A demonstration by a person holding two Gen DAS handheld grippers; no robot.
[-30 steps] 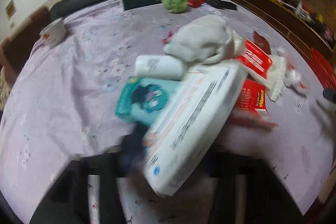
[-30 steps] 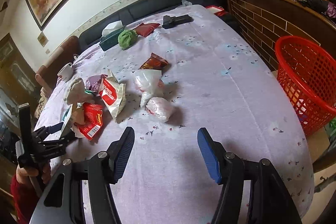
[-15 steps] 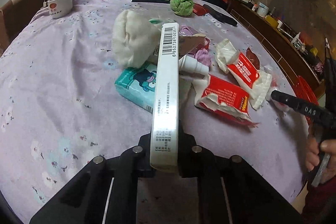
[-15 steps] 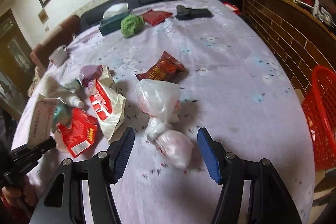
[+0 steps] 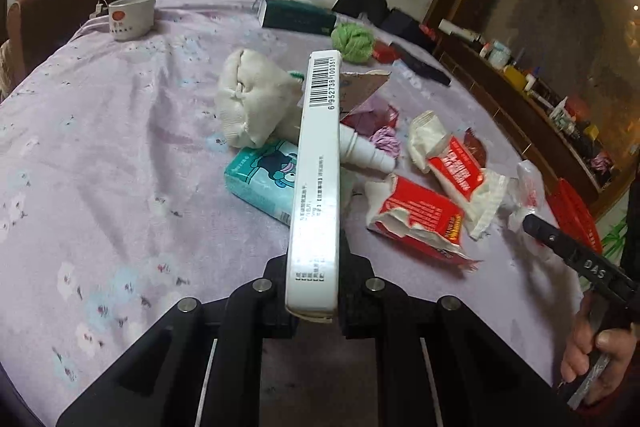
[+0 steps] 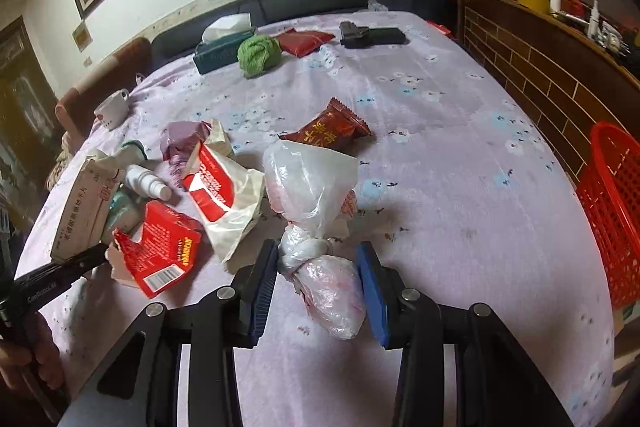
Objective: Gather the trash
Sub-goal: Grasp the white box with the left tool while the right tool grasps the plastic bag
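L gripper point(image 5: 314, 291) clamps white box point(image 5: 318, 183) edge-up; R gripper point(image 6: 320, 283) wide, knotted plastic bag point(image 6: 328, 283) btwn fingers

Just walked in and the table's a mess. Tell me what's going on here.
A person is clearing trash off the table with a gripper in each hand. The left gripper is shut on a flat white box, held on edge above the pile. The right gripper is open, its fingers on either side of a knotted plastic bag lying on the cloth, not yet gripped. A red basket stands beside the table.
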